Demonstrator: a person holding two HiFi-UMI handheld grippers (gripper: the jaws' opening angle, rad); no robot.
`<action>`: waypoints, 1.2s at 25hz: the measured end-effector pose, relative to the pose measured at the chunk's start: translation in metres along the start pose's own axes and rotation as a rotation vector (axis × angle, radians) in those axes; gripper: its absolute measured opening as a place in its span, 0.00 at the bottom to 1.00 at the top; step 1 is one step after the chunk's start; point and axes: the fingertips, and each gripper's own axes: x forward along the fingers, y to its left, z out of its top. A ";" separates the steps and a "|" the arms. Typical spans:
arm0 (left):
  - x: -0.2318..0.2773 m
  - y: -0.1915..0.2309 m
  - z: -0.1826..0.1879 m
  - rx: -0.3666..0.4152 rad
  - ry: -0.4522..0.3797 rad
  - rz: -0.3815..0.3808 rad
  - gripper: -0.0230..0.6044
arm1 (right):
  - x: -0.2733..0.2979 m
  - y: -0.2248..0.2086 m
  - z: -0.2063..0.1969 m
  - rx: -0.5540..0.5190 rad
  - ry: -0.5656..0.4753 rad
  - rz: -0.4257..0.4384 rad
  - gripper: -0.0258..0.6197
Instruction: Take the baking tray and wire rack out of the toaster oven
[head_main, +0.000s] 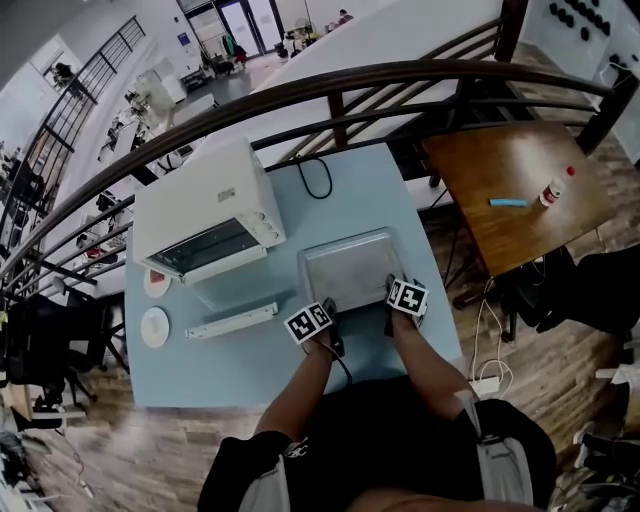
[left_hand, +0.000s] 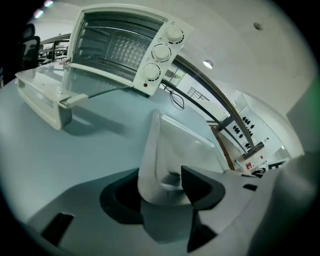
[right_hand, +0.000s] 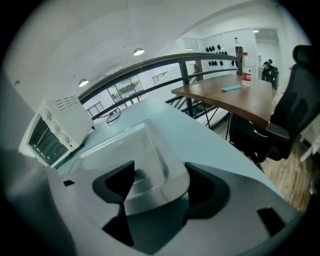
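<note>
The light blue tabletop (head_main: 230, 370) carried a white toaster oven (head_main: 200, 195) at its far left, door dropped open toward the near side. Just right of that door a shallow metal baking tray (head_main: 350, 265) lay flat on the surface, its near rim close to the front edge. Two small round white discs (head_main: 155, 327) sat one behind the other along the left edge, and a black cable (head_main: 318, 180) looped near the far edge.
</note>
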 end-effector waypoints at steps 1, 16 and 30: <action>0.000 0.000 0.000 0.014 0.010 0.011 0.42 | 0.000 -0.001 -0.002 -0.017 0.014 -0.008 0.53; -0.028 0.022 0.037 0.306 -0.092 0.237 0.45 | -0.019 0.021 0.044 -0.204 -0.188 0.056 0.39; -0.166 -0.090 0.157 0.714 -0.745 0.039 0.06 | -0.150 0.120 0.155 -0.372 -0.680 0.366 0.04</action>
